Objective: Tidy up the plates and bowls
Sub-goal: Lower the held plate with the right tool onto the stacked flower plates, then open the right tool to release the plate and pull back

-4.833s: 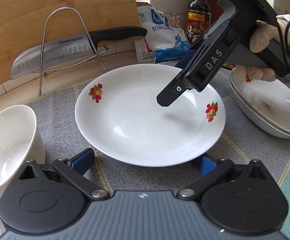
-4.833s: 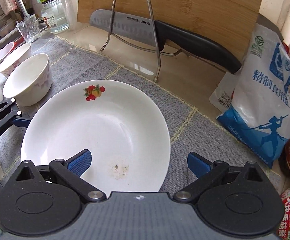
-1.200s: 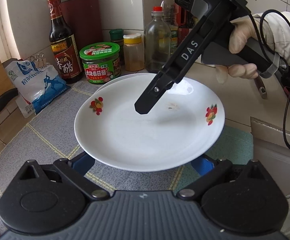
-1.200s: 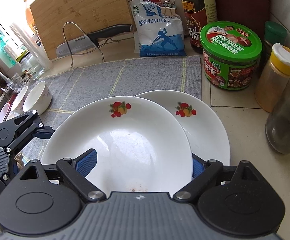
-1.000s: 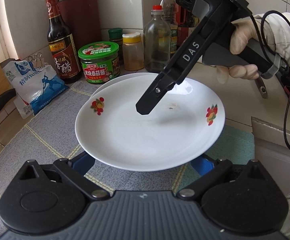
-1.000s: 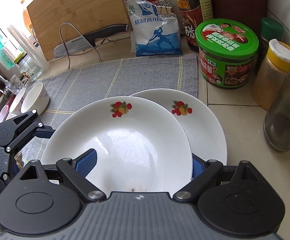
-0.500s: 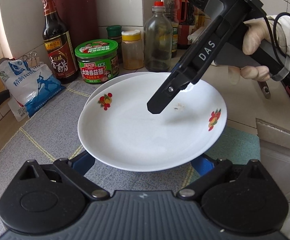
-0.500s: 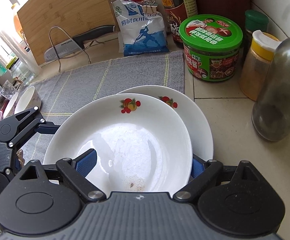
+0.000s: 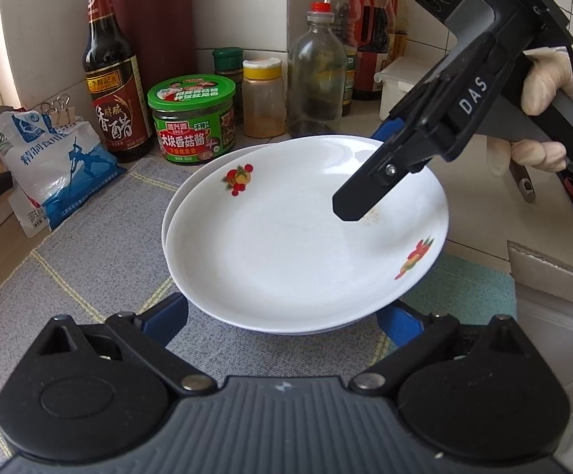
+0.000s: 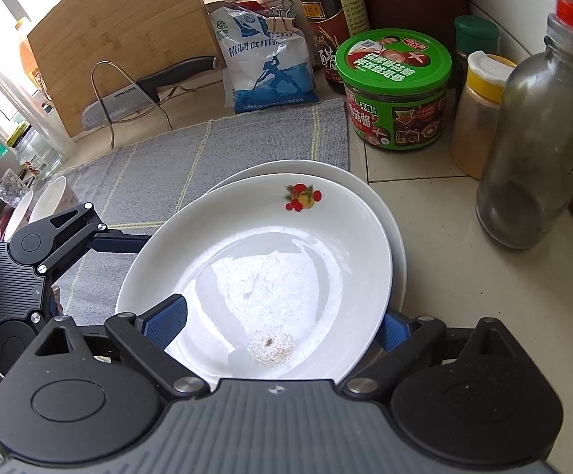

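Between my two grippers sits a white plate [image 9: 286, 252] with fruit prints, lying on top of a second plate [image 10: 389, 213] whose rim shows just past it on the far side. Both plates rest where the grey mat [image 9: 89, 245] meets the bare tabletop [image 10: 464, 276].

My left gripper [image 9: 282, 320] has its fingers spread wide, one blue pad [image 9: 168, 316] at each side of the near rim, low beside the stack. I cannot tell whether the pads touch the plate. My right gripper [image 10: 282, 320] comes in from the right side of the scene; its fingers are also wide apart and straddle the top plate's rim, one pad [image 10: 166, 320] over the inside of the plate, the other below the edge. In the left view its black finger [image 9: 369, 193] hangs just over the plate's inner surface, and my gloved right hand [image 9: 551, 87] grips the handle.

Near my right gripper a small crusty spot [image 10: 270, 345] marks the plate's inside.

Just beyond the plates stand a green-lidded jar [image 9: 191, 118], a yellow-capped shaker [image 9: 263, 98] and a clear glass bottle [image 9: 318, 75]. Further left are a dark vinegar bottle [image 9: 108, 75] and a blue-and-white bag [image 9: 49, 158]. Far to the left in the right view, a knife [image 10: 148, 91] lies on a wire rack before a cutting board [image 10: 120, 35], and bowls [image 10: 49, 201] sit on the mat's far end.
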The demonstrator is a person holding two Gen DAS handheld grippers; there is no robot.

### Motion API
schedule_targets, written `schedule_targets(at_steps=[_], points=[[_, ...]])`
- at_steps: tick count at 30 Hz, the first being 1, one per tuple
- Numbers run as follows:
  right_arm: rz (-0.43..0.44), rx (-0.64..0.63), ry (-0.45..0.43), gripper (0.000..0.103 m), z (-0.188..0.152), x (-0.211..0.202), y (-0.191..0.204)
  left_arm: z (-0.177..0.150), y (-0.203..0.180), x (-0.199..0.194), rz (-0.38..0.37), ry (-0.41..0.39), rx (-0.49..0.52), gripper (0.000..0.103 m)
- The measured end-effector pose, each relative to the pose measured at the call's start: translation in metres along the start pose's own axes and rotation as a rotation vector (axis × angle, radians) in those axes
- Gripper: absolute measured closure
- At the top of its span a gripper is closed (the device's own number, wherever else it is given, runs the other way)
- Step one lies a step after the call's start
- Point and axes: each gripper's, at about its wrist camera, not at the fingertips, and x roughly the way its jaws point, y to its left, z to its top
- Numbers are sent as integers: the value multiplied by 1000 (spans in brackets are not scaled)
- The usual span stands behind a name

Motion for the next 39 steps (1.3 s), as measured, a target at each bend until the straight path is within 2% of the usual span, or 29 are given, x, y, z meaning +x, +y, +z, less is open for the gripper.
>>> schedule_targets(at_steps=[23,31,36,39], points=[[-122,-37,4,0,-24,-7,20,-3,-6,-14,17,-38,-20,2],[-251,-146,-99,0,-28,-18,51,-4,-2,-39,87,-95,-63,2],[-292,-179,-172,0,-31,-19,70,-6,3,-60,172,-117,-149,2],[-270,-185,-203,0,-29,-19,78,-10,7,-69,218,-106,-201,2]])
